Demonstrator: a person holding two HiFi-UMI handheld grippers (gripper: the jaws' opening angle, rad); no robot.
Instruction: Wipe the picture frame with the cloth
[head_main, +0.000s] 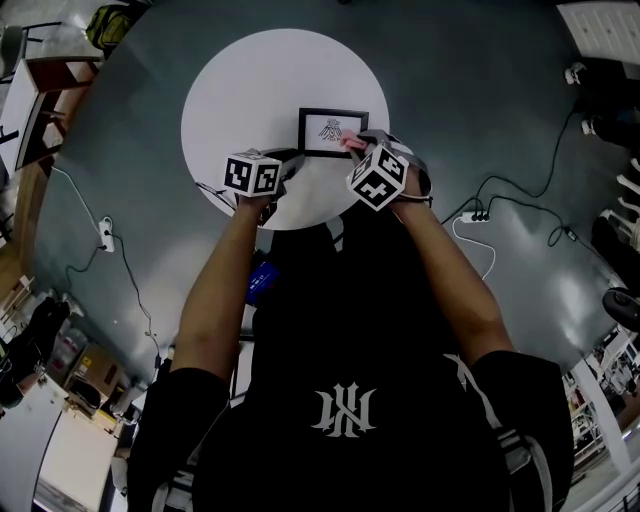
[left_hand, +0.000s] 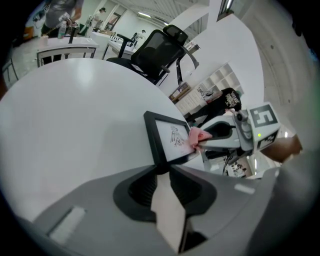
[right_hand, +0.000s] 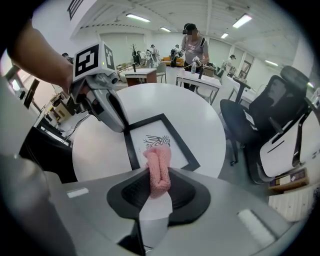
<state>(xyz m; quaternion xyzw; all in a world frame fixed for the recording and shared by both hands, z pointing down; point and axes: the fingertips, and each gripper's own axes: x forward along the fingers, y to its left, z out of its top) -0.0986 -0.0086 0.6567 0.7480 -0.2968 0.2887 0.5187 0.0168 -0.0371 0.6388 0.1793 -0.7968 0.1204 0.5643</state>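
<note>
A black-edged picture frame with a bird drawing lies on the round white table. In the left gripper view the frame has its near corner between the pads of my left gripper, which is shut on it. My right gripper is shut on a folded pink cloth. The cloth's tip rests on the glass of the frame, just below the drawing. In the head view the cloth shows at the frame's near right corner, between the left gripper and the right gripper.
A black office chair stands beside the table. Cables and a power strip lie on the grey floor to the right. Desks and a standing person are further back in the room.
</note>
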